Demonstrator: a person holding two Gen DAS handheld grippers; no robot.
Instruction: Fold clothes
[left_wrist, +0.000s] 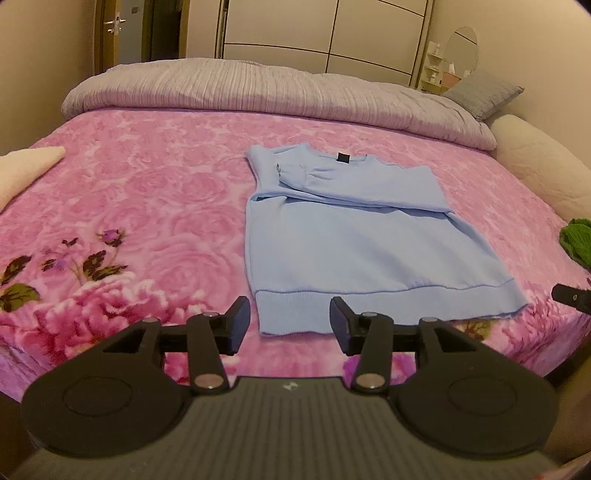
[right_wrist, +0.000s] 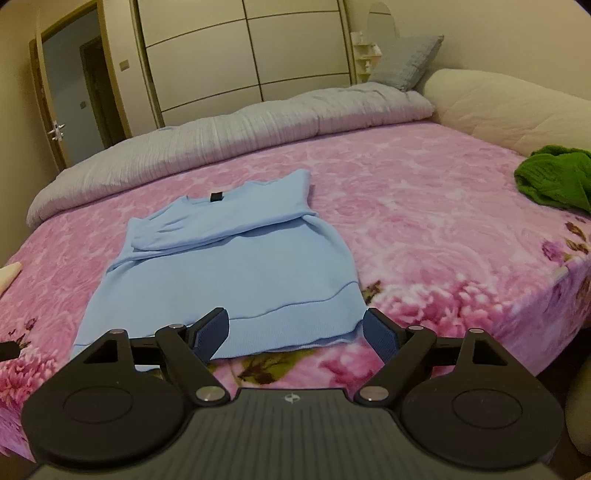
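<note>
A light blue sweater (left_wrist: 351, 240) lies flat on the pink floral bedspread (left_wrist: 147, 192), sleeves folded across its chest, hem toward me. It also shows in the right wrist view (right_wrist: 236, 266). My left gripper (left_wrist: 290, 325) is open and empty, just in front of the hem's left corner. My right gripper (right_wrist: 295, 334) is open and empty, just in front of the hem's right part. The tip of the right gripper shows at the right edge of the left wrist view (left_wrist: 572, 297).
A green garment (right_wrist: 554, 181) lies crumpled at the bed's right side. A grey duvet (right_wrist: 221, 136) is rolled along the far side, with a grey pillow (right_wrist: 406, 61). A cream cloth (left_wrist: 26, 170) lies at the left. A padded headboard (right_wrist: 517, 107) stands at the right.
</note>
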